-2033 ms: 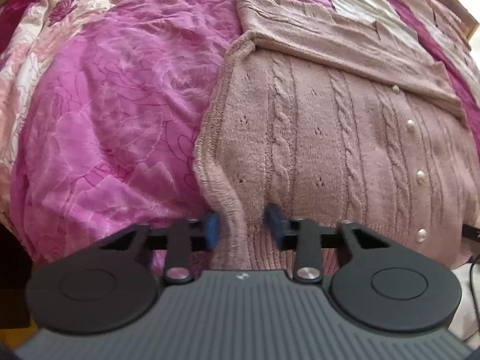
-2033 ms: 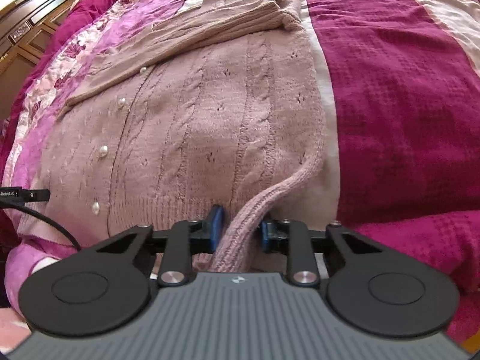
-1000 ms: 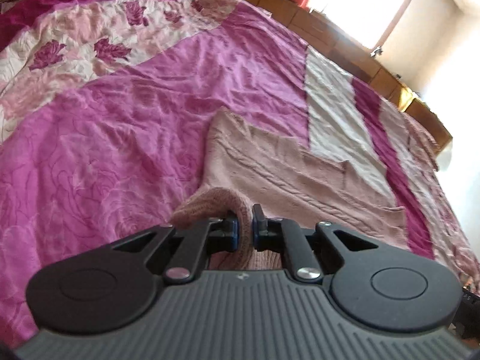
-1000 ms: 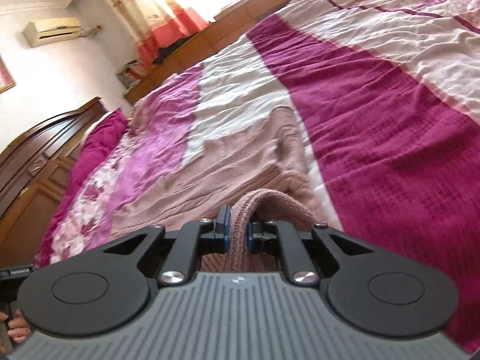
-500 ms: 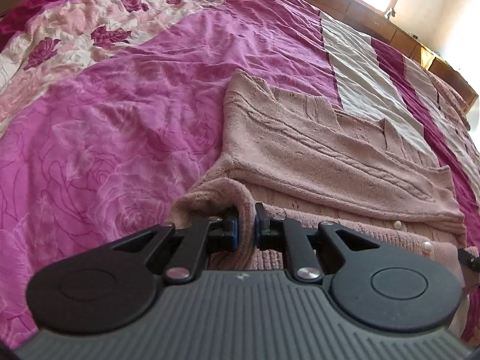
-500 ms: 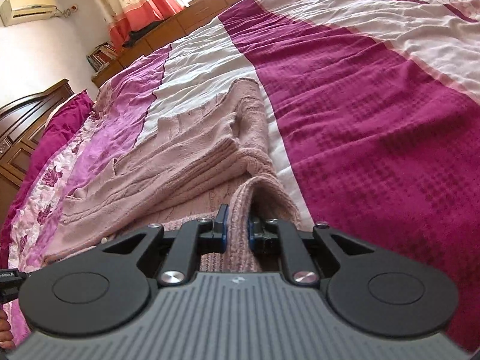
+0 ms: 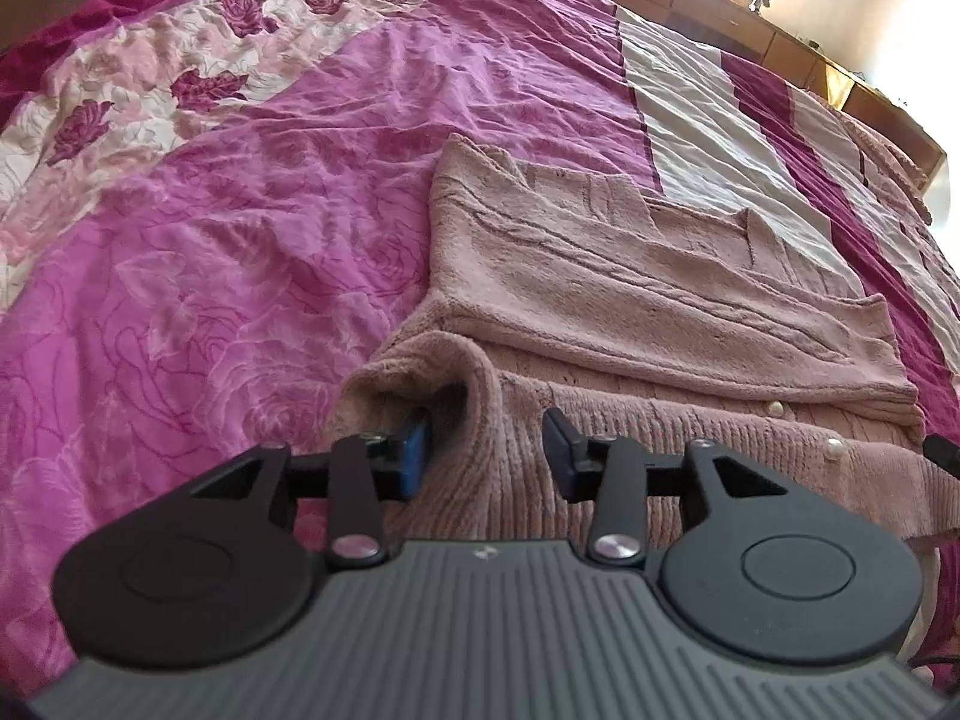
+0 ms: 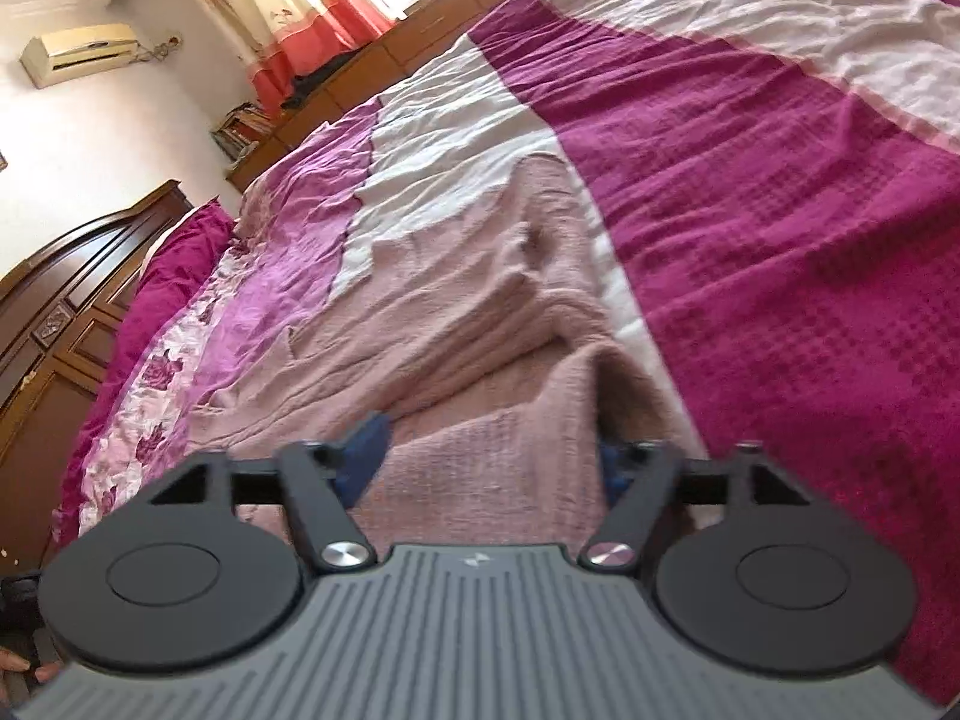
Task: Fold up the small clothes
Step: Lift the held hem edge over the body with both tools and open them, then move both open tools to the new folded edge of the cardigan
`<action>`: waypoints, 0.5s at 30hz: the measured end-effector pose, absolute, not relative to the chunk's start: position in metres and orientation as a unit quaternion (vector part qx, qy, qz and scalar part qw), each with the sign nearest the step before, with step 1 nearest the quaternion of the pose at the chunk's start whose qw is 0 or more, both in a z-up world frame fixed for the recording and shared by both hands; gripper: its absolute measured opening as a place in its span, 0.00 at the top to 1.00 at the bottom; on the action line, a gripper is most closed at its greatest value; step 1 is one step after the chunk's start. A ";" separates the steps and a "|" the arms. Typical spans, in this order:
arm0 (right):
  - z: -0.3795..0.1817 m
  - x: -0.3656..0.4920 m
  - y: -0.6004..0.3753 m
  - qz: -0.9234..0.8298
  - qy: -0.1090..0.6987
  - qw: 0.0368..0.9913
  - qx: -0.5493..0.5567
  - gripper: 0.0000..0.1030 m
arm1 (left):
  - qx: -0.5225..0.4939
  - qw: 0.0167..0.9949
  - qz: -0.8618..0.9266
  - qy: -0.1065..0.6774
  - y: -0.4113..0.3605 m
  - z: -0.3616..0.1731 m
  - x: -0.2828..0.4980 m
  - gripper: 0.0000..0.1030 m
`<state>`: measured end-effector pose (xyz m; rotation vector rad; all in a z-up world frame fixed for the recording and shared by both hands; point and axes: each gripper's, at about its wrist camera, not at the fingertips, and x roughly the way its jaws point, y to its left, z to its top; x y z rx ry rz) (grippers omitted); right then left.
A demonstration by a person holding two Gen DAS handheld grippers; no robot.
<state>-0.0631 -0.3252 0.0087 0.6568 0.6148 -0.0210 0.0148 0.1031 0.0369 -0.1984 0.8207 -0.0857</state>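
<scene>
The pink knitted cardigan (image 7: 630, 300) is lying on the bed (image 7: 240, 210), with its ribbed lower hem folded up over the body. The left tool (image 7: 487, 450) has just been opening; its jaws are standing apart, and the folded corner of the hem is sitting loosely between them, with one pad inside the fold. The right tool (image 8: 492, 450) has just been opening wider; the hem's other corner is lying between its jaws, but they are not pressing it.
</scene>
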 end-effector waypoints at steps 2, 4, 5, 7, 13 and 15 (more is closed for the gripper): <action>0.013 -0.065 -0.321 -0.012 0.300 0.902 0.310 0.21 | -0.099 0.911 -0.041 0.399 0.105 0.039 0.012 0.58; 0.016 -0.068 -0.319 -0.013 0.302 0.901 0.312 0.20 | -0.102 0.910 -0.040 0.399 0.107 0.042 0.008 0.58; 0.018 -0.071 -0.319 -0.013 0.303 0.900 0.313 0.19 | -0.102 0.910 -0.039 0.399 0.108 0.044 0.006 0.58; 0.023 -0.076 -0.318 -0.018 0.304 0.902 0.306 0.18 | -0.098 0.911 -0.037 0.400 0.108 0.046 0.003 0.58; 0.037 -0.095 -0.314 -0.033 0.303 0.907 0.290 0.13 | -0.087 0.912 -0.038 0.398 0.108 0.052 -0.008 0.58; 0.039 -0.101 -0.310 -0.034 0.309 0.909 0.279 0.12 | -0.088 0.913 -0.040 0.397 0.108 0.053 -0.012 0.58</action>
